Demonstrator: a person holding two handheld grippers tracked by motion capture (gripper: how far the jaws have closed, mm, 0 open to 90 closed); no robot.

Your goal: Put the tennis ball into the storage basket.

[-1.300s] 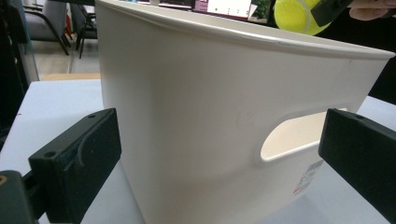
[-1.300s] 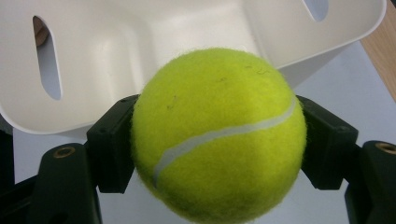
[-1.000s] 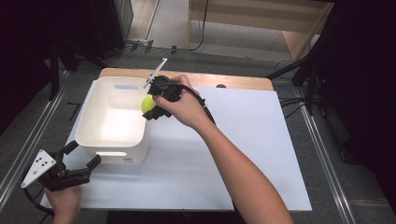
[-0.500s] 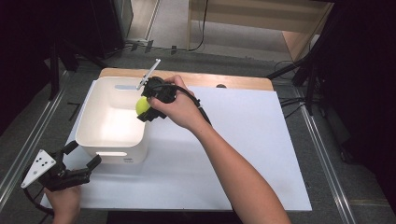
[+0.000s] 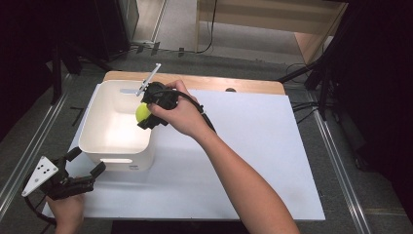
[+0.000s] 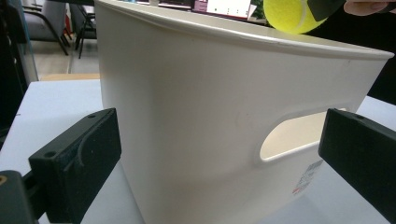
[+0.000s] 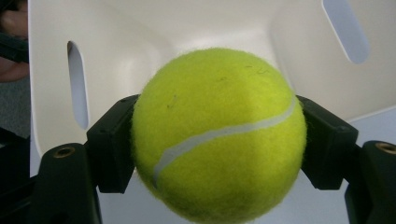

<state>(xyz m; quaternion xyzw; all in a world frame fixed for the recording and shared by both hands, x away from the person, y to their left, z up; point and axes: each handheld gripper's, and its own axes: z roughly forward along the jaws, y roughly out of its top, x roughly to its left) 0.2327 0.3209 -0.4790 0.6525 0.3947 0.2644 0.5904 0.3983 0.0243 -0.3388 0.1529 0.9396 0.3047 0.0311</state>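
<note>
A yellow tennis ball [image 5: 142, 113] [image 7: 218, 135] is clamped in my right gripper [image 5: 146, 115], which hangs over the right rim of the white plastic bin [image 5: 100, 146]. The right gripper view looks past the ball into the bin's [image 7: 154, 32] bare inside. My left gripper [image 5: 80, 170] rests open on the table at the bin's near left corner, jaws on either side of the bin's near wall [image 6: 210, 121] without touching it. The ball [image 6: 287, 14] peeks above the rim in the left gripper view.
The bin stands on a white sheet [image 5: 253, 146] covering a wooden table [image 5: 219, 84]. Metal rails [image 5: 336, 161] run along both sides of the table. A cable [image 5: 204, 119] trails from the right gripper along the forearm.
The right gripper has carried the ball leftward, from beside the bin's right wall to over its rim. The left gripper has stayed put.
</note>
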